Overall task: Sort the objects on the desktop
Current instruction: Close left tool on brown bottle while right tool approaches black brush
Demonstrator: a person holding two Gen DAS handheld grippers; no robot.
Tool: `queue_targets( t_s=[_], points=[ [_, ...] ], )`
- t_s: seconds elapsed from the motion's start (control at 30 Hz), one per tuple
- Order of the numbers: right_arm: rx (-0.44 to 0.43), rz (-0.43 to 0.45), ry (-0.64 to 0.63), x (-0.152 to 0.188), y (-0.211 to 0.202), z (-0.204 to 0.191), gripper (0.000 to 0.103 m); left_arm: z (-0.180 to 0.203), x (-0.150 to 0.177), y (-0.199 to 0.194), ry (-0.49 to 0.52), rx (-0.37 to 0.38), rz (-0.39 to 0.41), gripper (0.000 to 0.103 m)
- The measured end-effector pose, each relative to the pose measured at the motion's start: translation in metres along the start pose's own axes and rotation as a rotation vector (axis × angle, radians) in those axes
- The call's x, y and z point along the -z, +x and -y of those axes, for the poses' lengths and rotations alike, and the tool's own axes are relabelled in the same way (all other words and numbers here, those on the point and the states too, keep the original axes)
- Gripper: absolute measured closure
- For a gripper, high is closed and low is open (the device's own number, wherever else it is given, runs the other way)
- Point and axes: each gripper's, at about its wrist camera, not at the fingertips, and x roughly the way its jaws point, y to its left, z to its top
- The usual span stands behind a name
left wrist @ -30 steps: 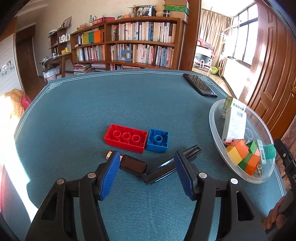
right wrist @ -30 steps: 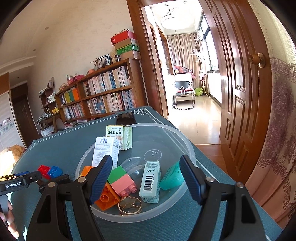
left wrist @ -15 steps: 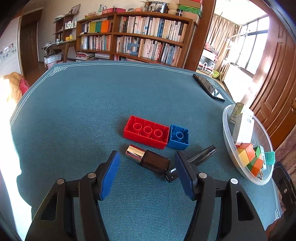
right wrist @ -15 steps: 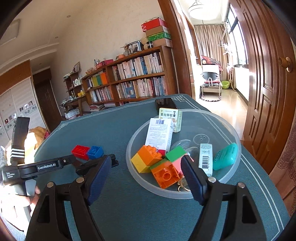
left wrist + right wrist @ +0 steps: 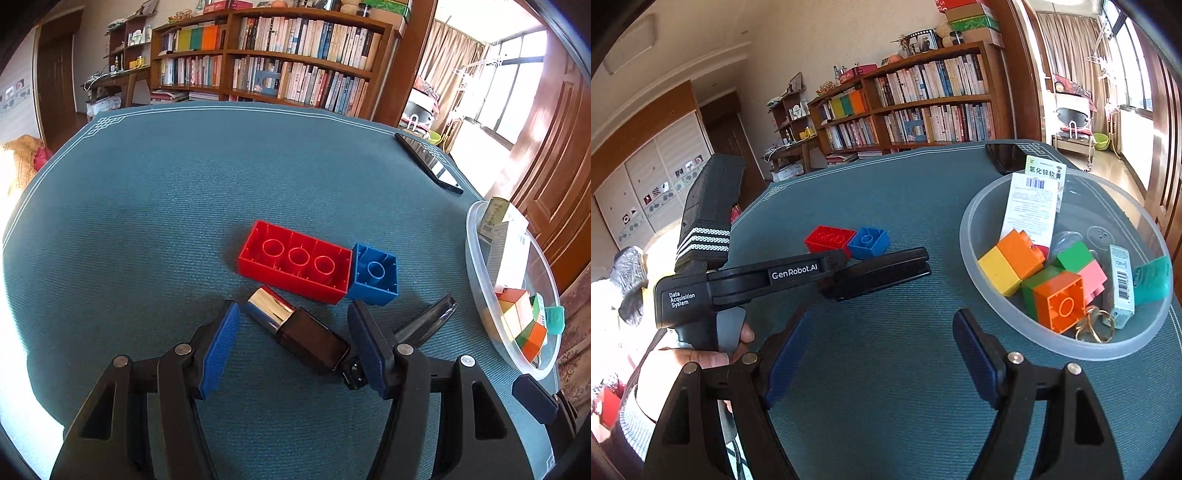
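Now | left gripper [image 5: 293, 345] low, fingers wide astride lipstick [image 5: 298, 328] | right gripper [image 5: 882, 356] raised, fingers wide

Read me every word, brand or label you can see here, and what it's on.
"GenRobot.AI": on the left gripper, along its arm.
"Data Acquisition System": on that gripper's body.
"氧化锌软膏": green-and-white box in the clear bowl.
Barcodes and fine print on the white boxes: too small to read.

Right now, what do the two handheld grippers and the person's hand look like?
Both grippers have black plastic fingers with silver rivets and blue ribbed pads: left gripper, right gripper. From the right wrist view, the left gripper's black body carries white "GenRobot.AI" and "Data Acquisition System" lettering plus a white-striped band. The left hand is bare, with a grey knit cuff.
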Motion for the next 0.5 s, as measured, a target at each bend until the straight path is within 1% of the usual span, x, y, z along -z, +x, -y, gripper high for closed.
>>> queue_targets(
  t_s=[0.17, 0.33, 0.4, 0.47, 0.5],
  points=[
    [0.003, -0.027, -0.01, 0.0, 0.009, -0.003, 0.021, -0.007, 0.002, -0.003, -0.002, 0.015, 0.02, 0.039],
    [0.008, -0.051, -0.009, -0.001, 0.016, -0.004, 0.021, -0.012, 0.007, -0.009, 0.013, -0.016, 0.042, 0.039],
    [0.005, -0.064, 0.001, -0.001, 0.02, -0.003, 0.021, -0.016, 0.009, -0.012, 0.009, -0.014, 0.049, 0.046],
    [-0.005, -0.081, 0.017, -0.002, 0.025, -0.001, 0.021, -0.022, 0.008, -0.013, -0.004, 0.006, 0.048, 0.062],
    [-0.013, -0.091, 0.028, -0.003, 0.027, 0.0, 0.021, -0.024, 0.007, -0.014, -0.01, 0.015, 0.047, 0.066]
  ],
)
